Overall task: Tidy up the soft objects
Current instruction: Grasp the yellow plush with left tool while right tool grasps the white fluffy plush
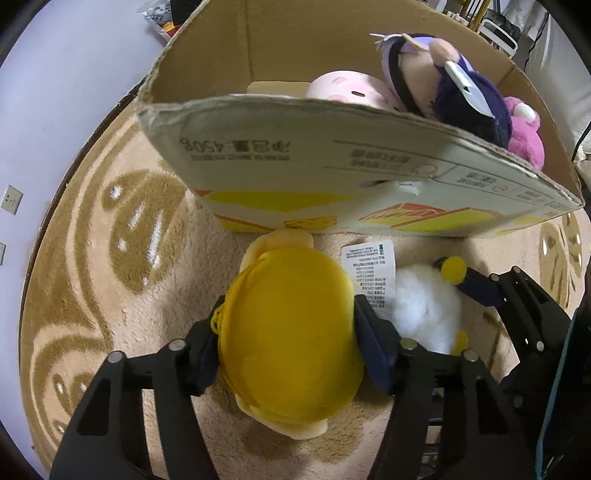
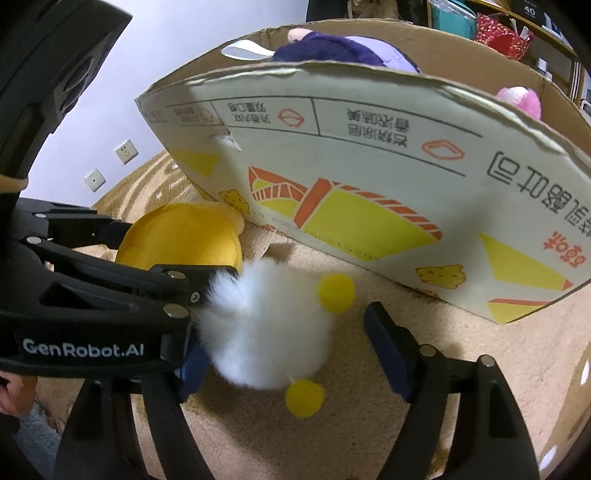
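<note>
A round yellow plush (image 1: 291, 325) lies on the carpet in front of a cardboard box (image 1: 332, 177). My left gripper (image 1: 290, 349) points down over it, with both pads pressed against its sides. Beside it to the right lies a fluffy white plush (image 2: 269, 317) with yellow pompoms (image 2: 336, 288) and a white label (image 1: 369, 273). My right gripper (image 2: 288, 354) straddles the white plush. Its left pad touches the fur, while its right finger (image 2: 388, 350) stands clear of it. In the box lie a pale pink plush (image 1: 347, 90), a purple-haired doll (image 1: 454, 85) and a bright pink plush (image 1: 524, 129).
The box's near wall (image 2: 369, 184) rises just beyond both toys. A beige carpet with a brown pattern (image 1: 110, 240) covers the floor. A pale wall with sockets (image 2: 125, 151) stands to the left. Shelves with clutter (image 2: 502, 33) show behind the box.
</note>
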Demonstrator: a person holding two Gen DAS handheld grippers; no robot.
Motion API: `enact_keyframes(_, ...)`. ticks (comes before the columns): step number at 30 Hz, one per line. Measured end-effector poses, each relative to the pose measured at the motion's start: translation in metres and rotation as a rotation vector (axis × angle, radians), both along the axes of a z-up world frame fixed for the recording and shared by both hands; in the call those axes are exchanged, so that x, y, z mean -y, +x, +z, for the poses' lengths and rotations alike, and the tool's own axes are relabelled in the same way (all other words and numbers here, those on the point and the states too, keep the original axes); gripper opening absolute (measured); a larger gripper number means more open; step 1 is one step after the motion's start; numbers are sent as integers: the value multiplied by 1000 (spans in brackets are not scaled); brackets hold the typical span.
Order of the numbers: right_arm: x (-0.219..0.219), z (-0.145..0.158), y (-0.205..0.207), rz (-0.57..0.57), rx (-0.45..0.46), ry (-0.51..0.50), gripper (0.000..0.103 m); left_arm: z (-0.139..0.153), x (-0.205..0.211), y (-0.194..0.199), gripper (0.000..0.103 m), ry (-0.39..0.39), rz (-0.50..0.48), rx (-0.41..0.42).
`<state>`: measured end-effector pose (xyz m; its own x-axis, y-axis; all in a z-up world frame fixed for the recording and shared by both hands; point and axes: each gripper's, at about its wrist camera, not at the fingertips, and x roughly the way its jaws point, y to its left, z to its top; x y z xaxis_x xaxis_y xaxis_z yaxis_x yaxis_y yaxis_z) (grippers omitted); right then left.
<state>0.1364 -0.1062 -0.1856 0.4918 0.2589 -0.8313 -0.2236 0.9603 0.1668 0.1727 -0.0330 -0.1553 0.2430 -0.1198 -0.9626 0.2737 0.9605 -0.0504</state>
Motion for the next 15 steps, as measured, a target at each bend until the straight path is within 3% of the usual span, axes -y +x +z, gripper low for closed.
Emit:
enact_keyframes(7, 10, 2, 3, -38, -17, 69, 78, 15, -8, -9, 58, 67, -7, 58)
enact_keyframes(11, 9, 4, 2, -20, -17, 87, 62, 21, -22, -6, 58, 58, 49, 59)
enact_keyframes(12, 7, 5, 1, -9, -15, 91, 52, 21, -26, -5, 58, 59, 59, 60)
enact_keyframes(14, 1, 7, 1, 11, -9, 96, 42, 24, -34, -7, 58, 65, 85, 67)
enact_keyframes(15, -2, 8, 0, 17, -5, 84, 42, 27, -35, -9, 58, 63, 92, 70)
